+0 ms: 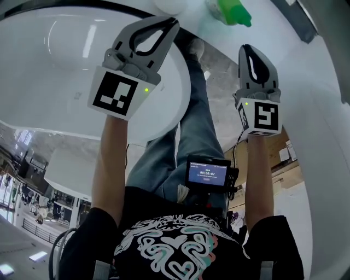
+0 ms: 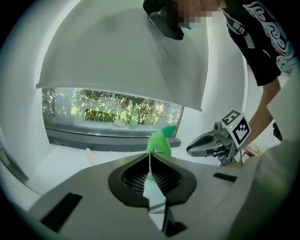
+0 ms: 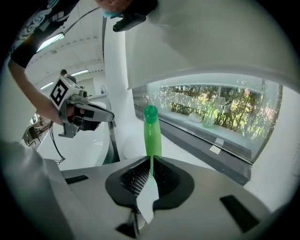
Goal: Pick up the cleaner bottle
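Observation:
The green cleaner bottle (image 1: 234, 12) stands on the white ledge at the top of the head view, ahead of both grippers. My left gripper (image 1: 174, 23) is shut with its fingertips touching and nothing between them. It sits left of the bottle and apart from it. My right gripper (image 1: 244, 49) is also shut and empty, just short of the bottle. In the left gripper view the bottle (image 2: 159, 142) shows right beyond the closed tips (image 2: 150, 157). The right gripper view has the bottle (image 3: 152, 133) upright just past its closed tips (image 3: 151, 159).
A large white basin (image 1: 65, 49) lies under the left gripper. A white round object (image 1: 169, 5) sits at the top edge. Behind the bottle runs a window sill (image 2: 93, 136) with a clear bottle (image 2: 133, 119). The person's legs (image 1: 180, 142) are below.

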The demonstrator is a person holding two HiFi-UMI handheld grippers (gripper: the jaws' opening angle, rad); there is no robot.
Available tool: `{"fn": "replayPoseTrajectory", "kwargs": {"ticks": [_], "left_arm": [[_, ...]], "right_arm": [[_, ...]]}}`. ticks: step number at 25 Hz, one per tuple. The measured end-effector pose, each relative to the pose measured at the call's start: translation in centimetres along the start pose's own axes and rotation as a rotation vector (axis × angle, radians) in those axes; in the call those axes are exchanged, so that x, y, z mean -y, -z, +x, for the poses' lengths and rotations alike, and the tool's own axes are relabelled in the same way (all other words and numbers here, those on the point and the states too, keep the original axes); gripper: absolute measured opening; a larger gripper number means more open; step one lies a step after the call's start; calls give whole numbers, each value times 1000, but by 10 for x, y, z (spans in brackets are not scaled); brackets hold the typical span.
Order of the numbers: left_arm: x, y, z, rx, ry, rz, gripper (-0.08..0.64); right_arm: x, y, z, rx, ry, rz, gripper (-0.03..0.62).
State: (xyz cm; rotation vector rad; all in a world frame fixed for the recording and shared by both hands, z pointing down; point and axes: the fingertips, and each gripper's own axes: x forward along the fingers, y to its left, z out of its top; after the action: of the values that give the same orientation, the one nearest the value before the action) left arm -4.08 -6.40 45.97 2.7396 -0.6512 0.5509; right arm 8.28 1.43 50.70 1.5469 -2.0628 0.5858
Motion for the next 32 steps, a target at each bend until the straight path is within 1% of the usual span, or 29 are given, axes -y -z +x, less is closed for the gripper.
{"fn": "replayPoseTrajectory", "kwargs": {"ticks": [2, 4, 6, 8, 11, 14, 15, 16, 18, 20, 23, 27, 32], "left_arm": [[-1, 1, 2, -6, 0, 12, 21], [-4, 2, 3, -19, 0, 41, 21], [-4, 6, 6, -37, 13, 67, 21], [-5, 8, 9, -47, 23, 77, 21], [-4, 8, 12, -56, 28, 83, 21], [3, 10, 19, -88, 54, 117, 21], [4, 12, 22, -97, 59, 125, 21], [4, 13, 25, -102, 61, 129, 21], [3, 13, 31, -100, 61, 123, 21], [1, 13, 35, -102, 64, 115, 21], [0, 10, 41, -103, 74, 104, 21], [-4, 9, 52, -76, 68, 63, 21], [-14, 7, 50, -70, 61, 30, 21]], "right_arm": [[-2, 4, 4, -1, -17, 0, 31], [-5, 5, 9, -3, -40, -14, 31], [-7, 11, 14, -24, -48, -43, 31], [-6, 20, 20, -56, -41, -67, 29], [-3, 29, 25, -87, -46, -43, 31], [-3, 30, 28, -86, -66, -26, 34], [-3, 30, 30, -84, -75, -27, 50], [-3, 30, 33, -81, -85, -28, 79], [-1, 30, 39, -72, -92, -31, 120], [1, 30, 45, -64, -83, -29, 143], [2, 30, 53, -57, -68, -24, 195], [3, 25, 66, -32, -72, -67, 230], [-4, 10, 84, -1, -67, -102, 236]]}}
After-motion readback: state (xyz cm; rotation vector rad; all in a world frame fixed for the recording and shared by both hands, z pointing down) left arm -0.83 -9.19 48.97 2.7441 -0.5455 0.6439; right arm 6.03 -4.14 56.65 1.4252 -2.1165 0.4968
